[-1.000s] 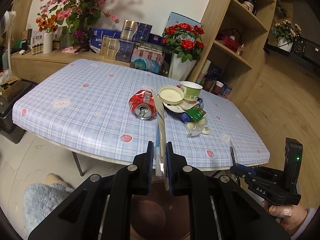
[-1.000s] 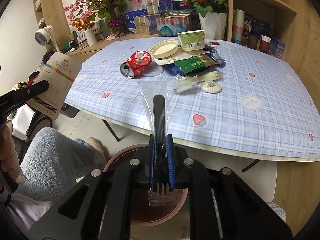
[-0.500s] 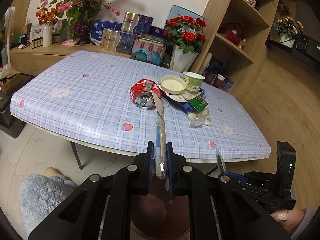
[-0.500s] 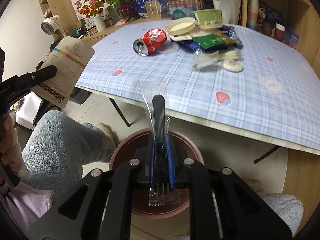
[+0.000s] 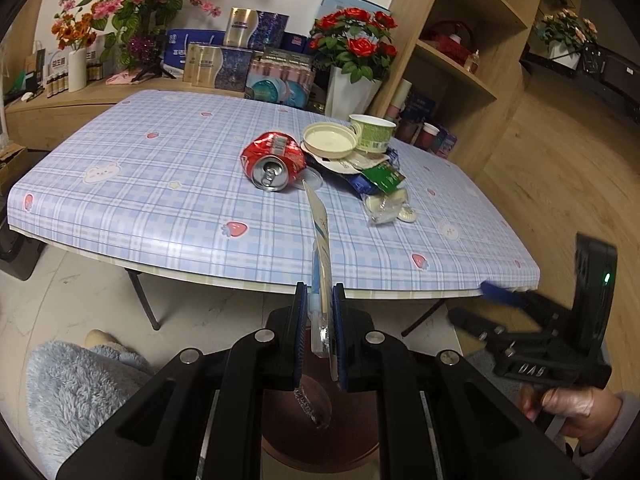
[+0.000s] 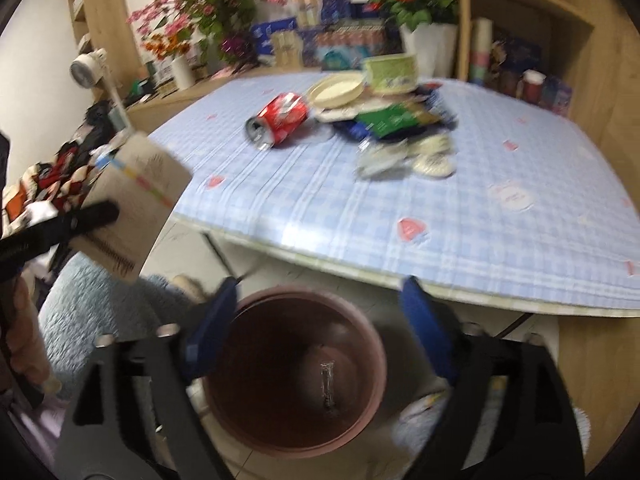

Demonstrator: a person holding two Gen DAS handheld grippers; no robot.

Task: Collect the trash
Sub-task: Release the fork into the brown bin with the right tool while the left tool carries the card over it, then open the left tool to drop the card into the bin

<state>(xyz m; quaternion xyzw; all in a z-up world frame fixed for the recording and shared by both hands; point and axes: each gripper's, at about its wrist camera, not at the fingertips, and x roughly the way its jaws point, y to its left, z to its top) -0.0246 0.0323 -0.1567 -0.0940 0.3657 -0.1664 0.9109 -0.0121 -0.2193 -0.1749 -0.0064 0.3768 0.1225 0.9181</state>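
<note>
My left gripper (image 5: 320, 312) is shut on a flat card package (image 5: 320, 240), edge-on, held over the brown trash bin (image 5: 320, 436). In the right wrist view the card (image 6: 136, 200) shows broadside at the left. My right gripper (image 6: 316, 320) is open and empty above the bin (image 6: 292, 368); the wrapped black fork (image 6: 328, 388) lies at the bin's bottom. On the table (image 5: 160, 184) lie a crushed red can (image 5: 272, 160), a cream lid (image 5: 328, 142), a green cup (image 5: 372, 134) and wrappers (image 5: 380, 184).
Wooden shelves (image 5: 460, 60) stand at the right, a rose vase (image 5: 352, 80) and boxes behind the table. A fluffy blue slipper (image 5: 80, 392) is on the floor at the left. Table legs (image 5: 140, 300) stand beside the bin.
My right gripper has opened and the wrapped fork has dropped into the bin. The left gripper still holds the card over the bin.
</note>
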